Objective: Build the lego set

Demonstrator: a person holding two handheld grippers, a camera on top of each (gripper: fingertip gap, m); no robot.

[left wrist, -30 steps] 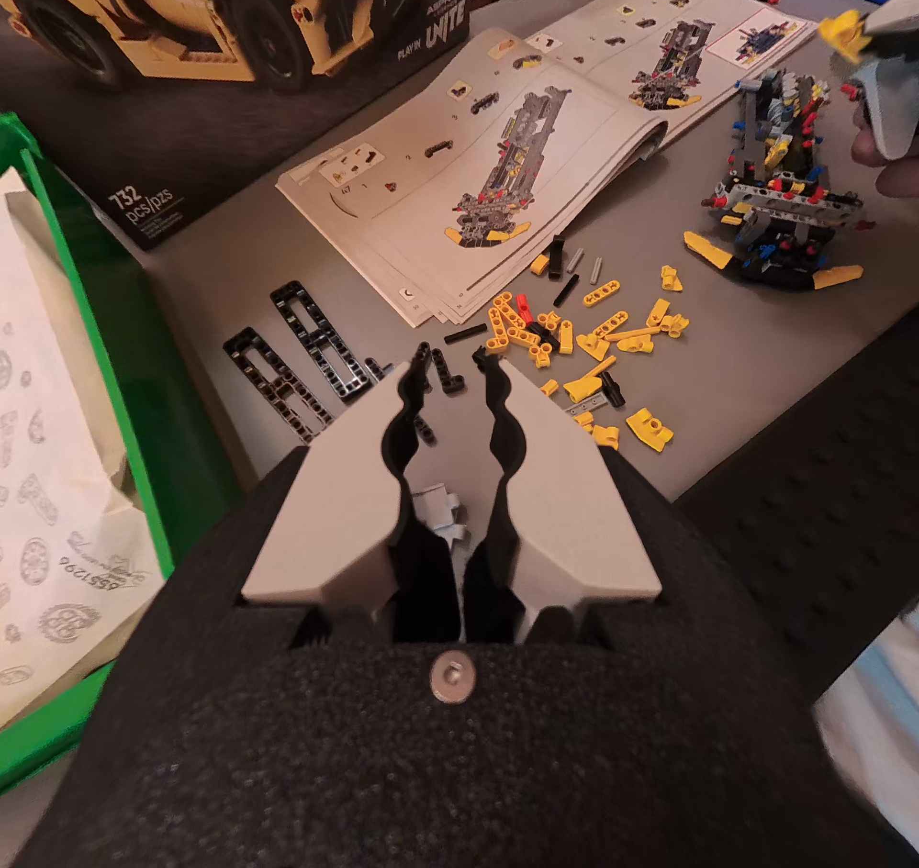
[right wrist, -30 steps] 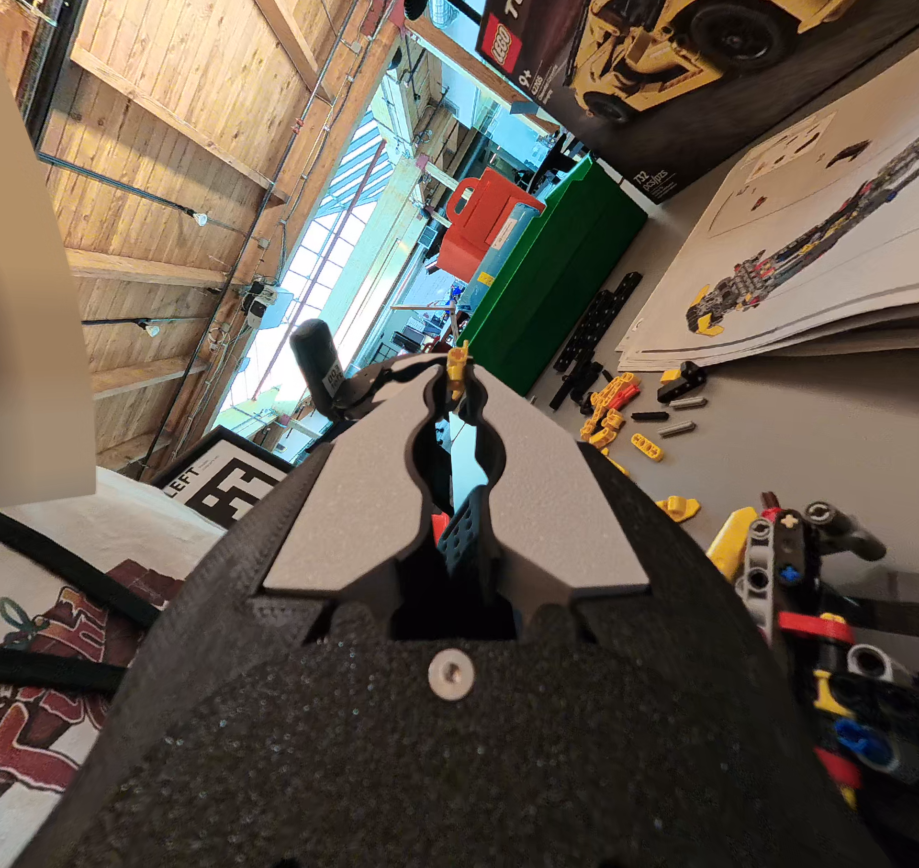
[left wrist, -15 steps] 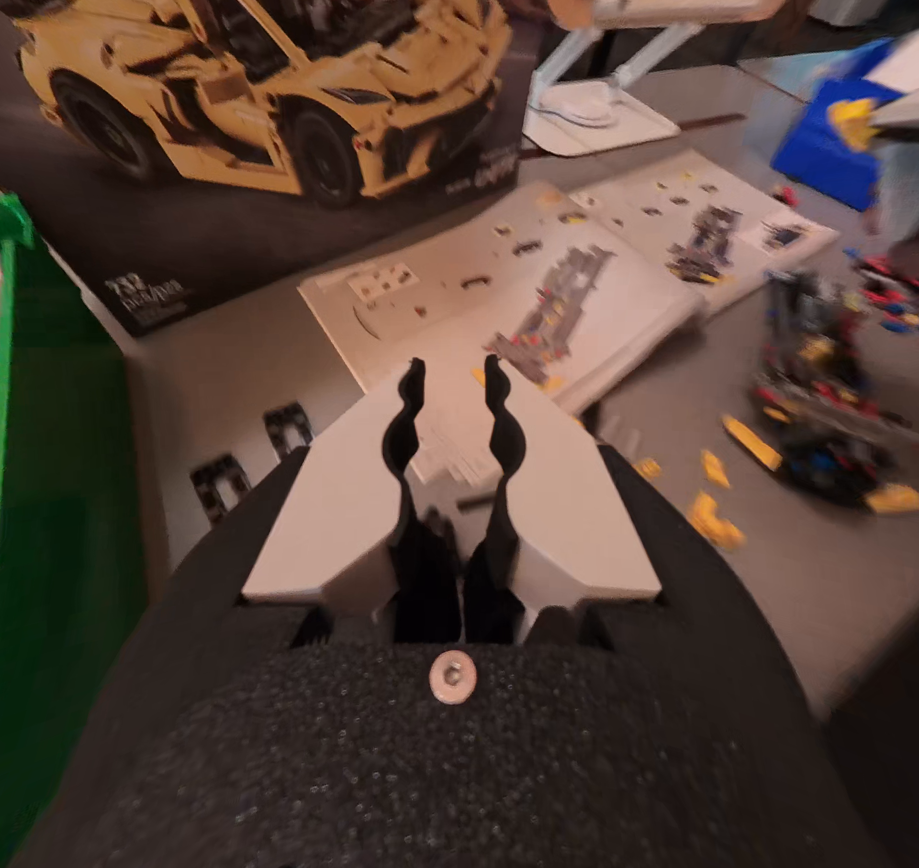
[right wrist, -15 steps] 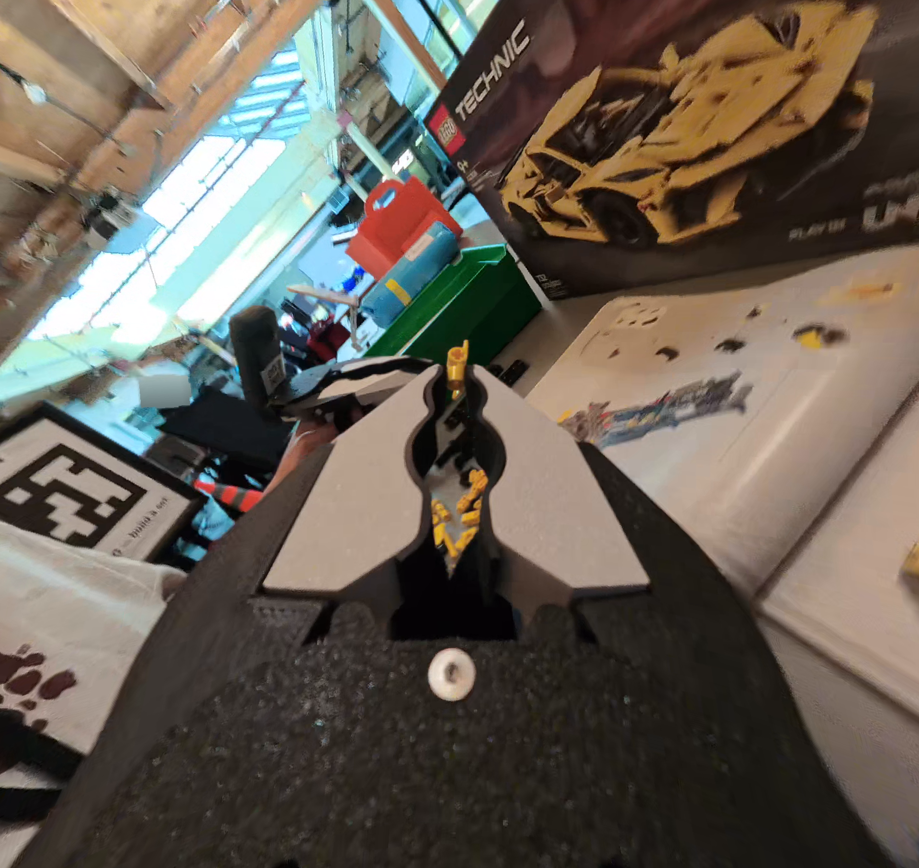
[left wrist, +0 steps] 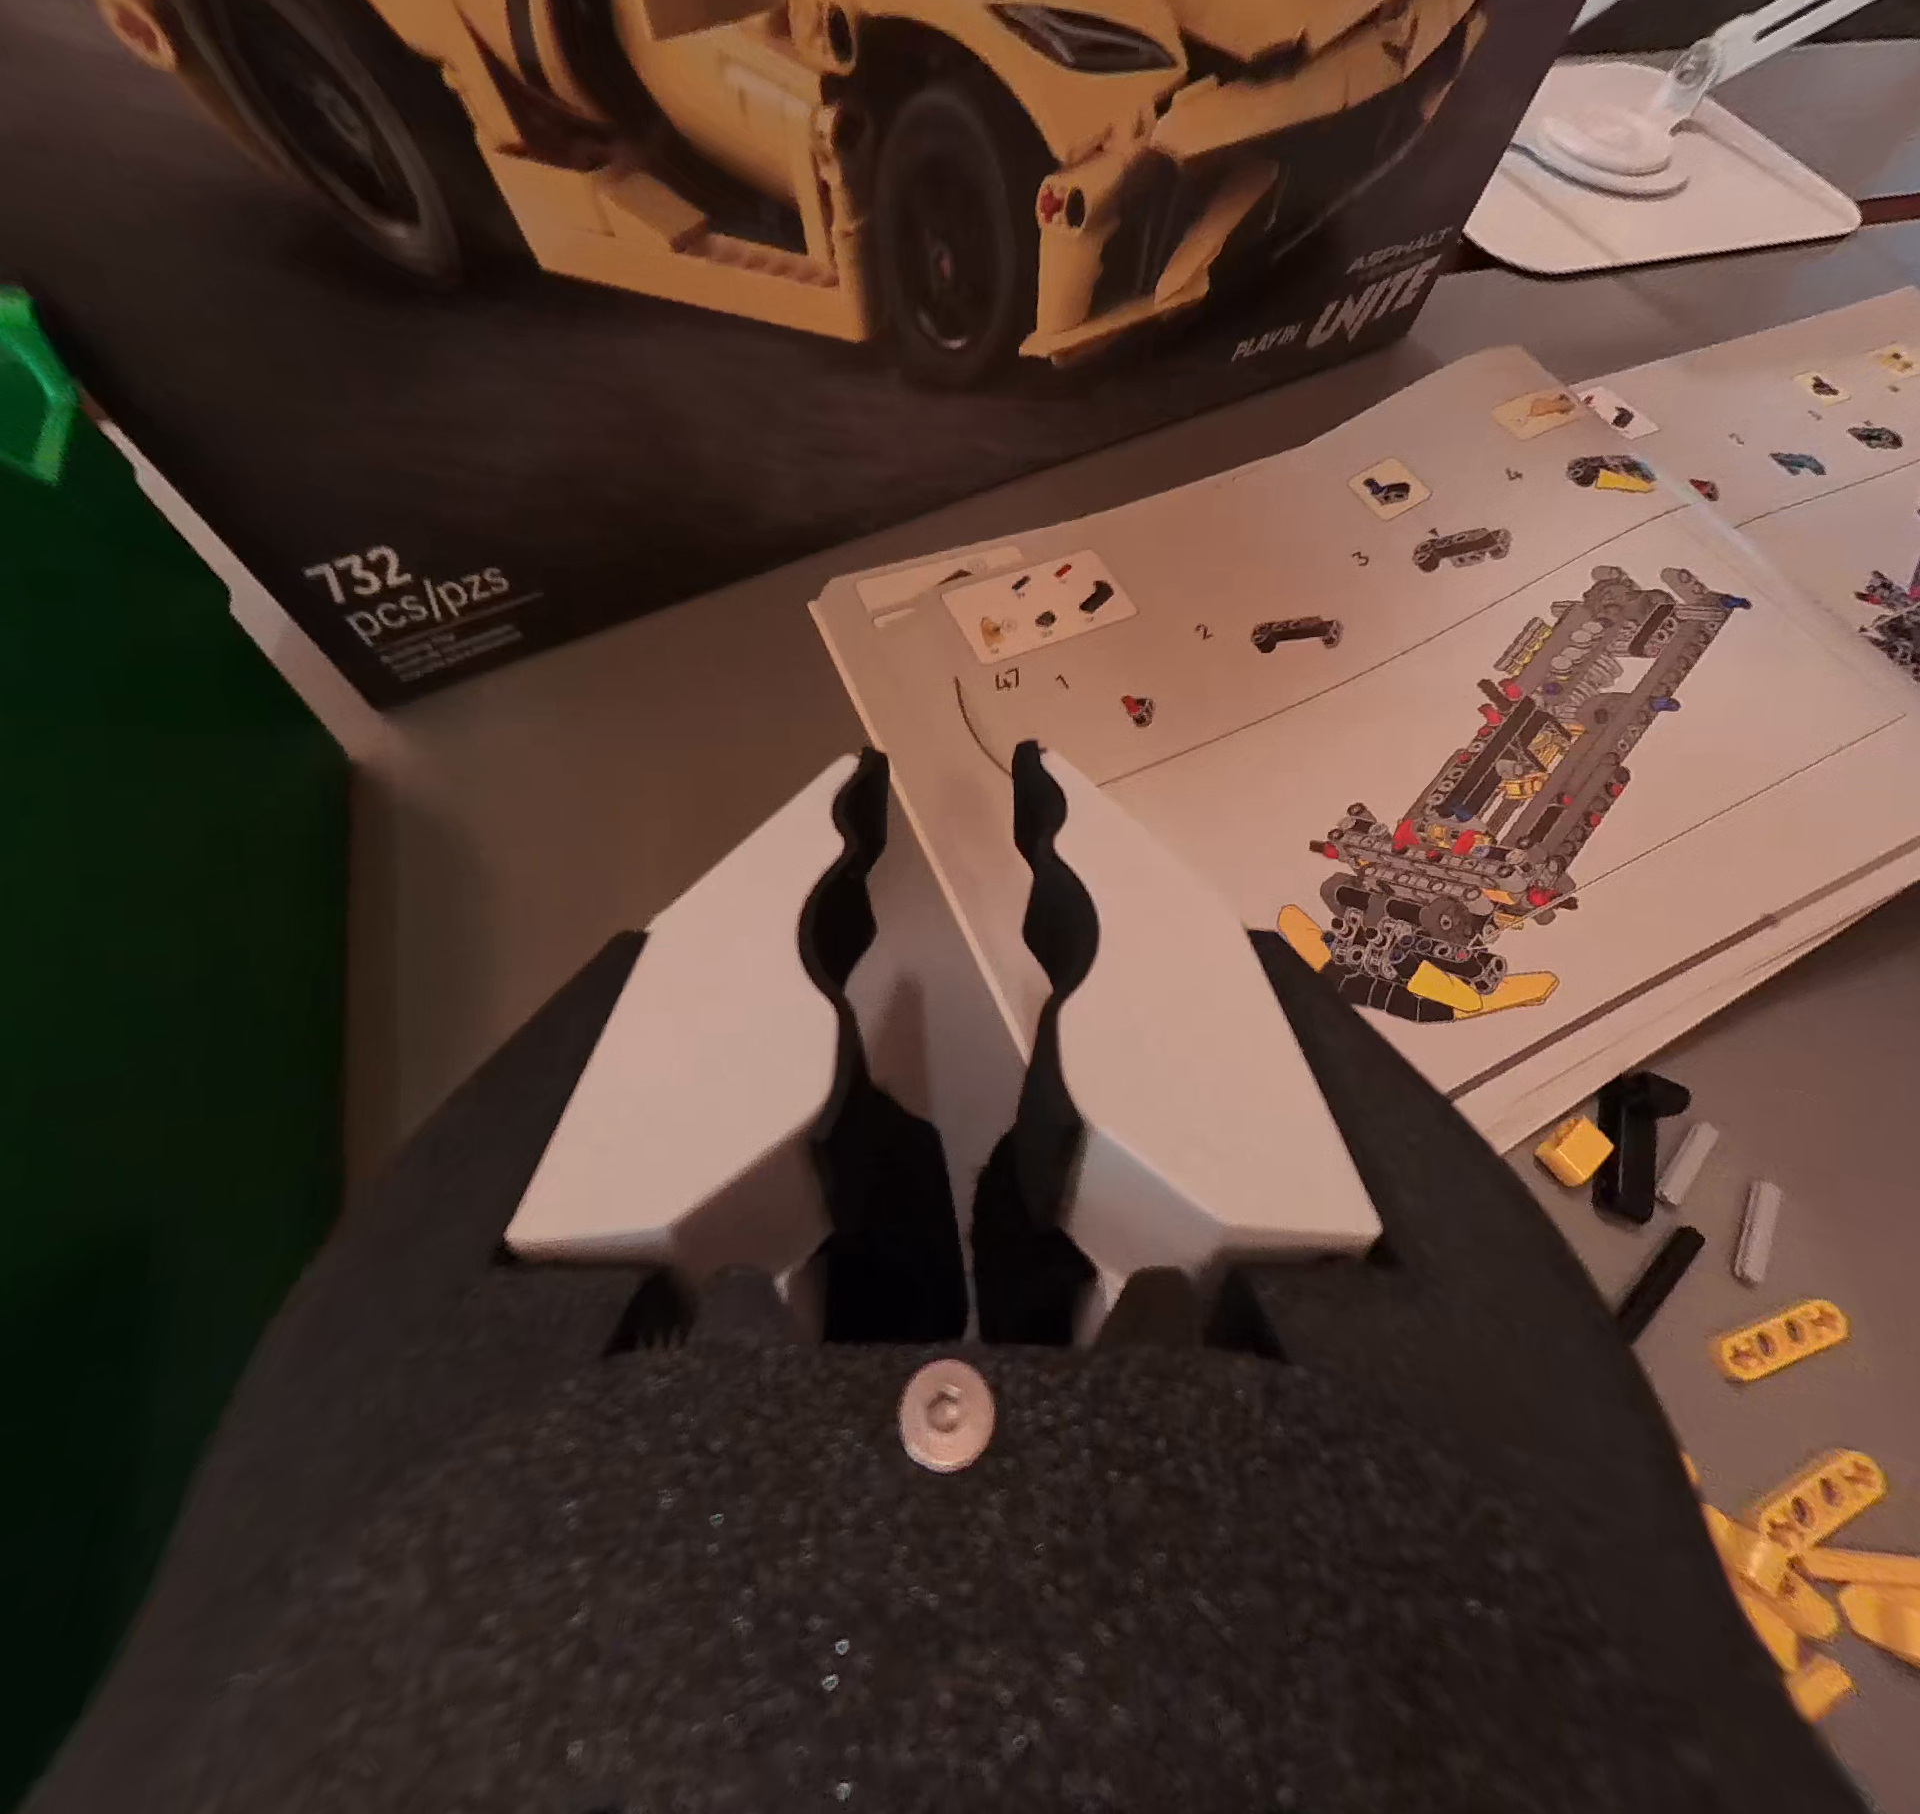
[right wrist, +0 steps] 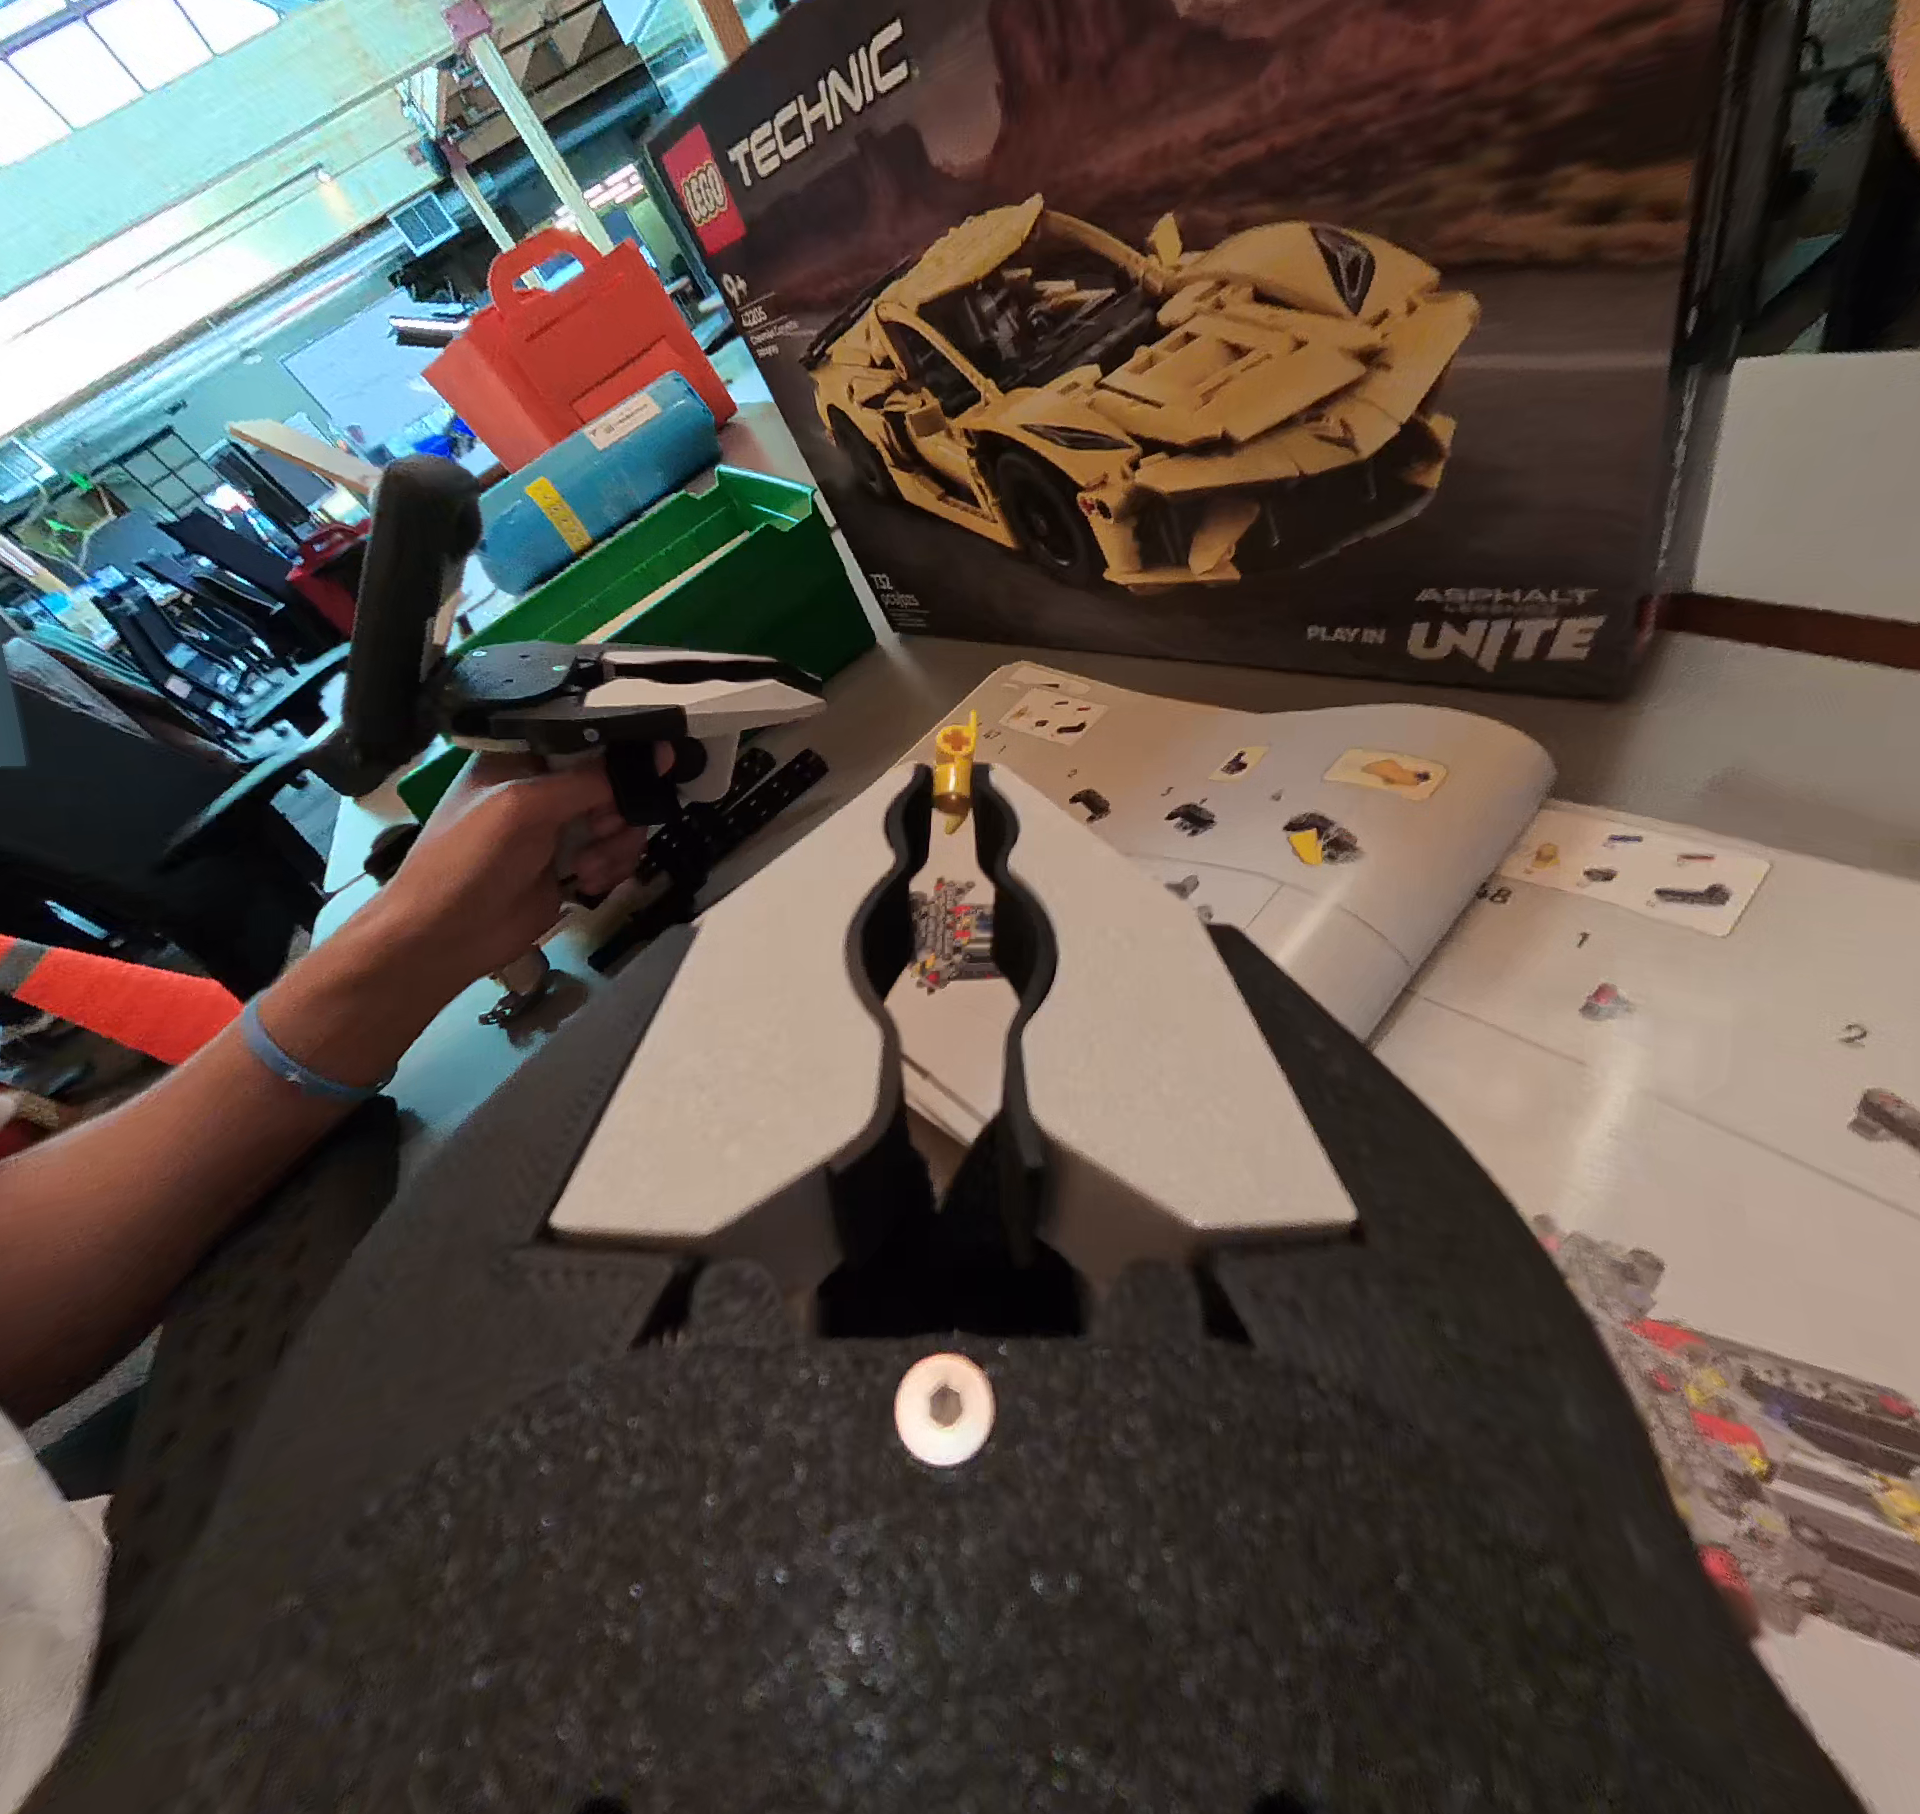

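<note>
While the instruction booklet (right wrist: 1226, 829) is being checked, a small yellow pin (right wrist: 953, 767) is being pinched in the right tongs (right wrist: 951, 777); left tongs (left wrist: 951, 767) are being held spread, empty. Next: pin's spot needs locating on the model, prob.

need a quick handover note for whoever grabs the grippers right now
Right gripper: shut on a small yellow piece, held above the open instruction booklet.
Left gripper: open, empty, over the booklet's left edge.
Loose yellow and black parts lie on the table right of the left gripper; the set's box stands behind the booklet.
The build itself is out of view, so progress is unclear. Left: fit the yellow piece.
</note>
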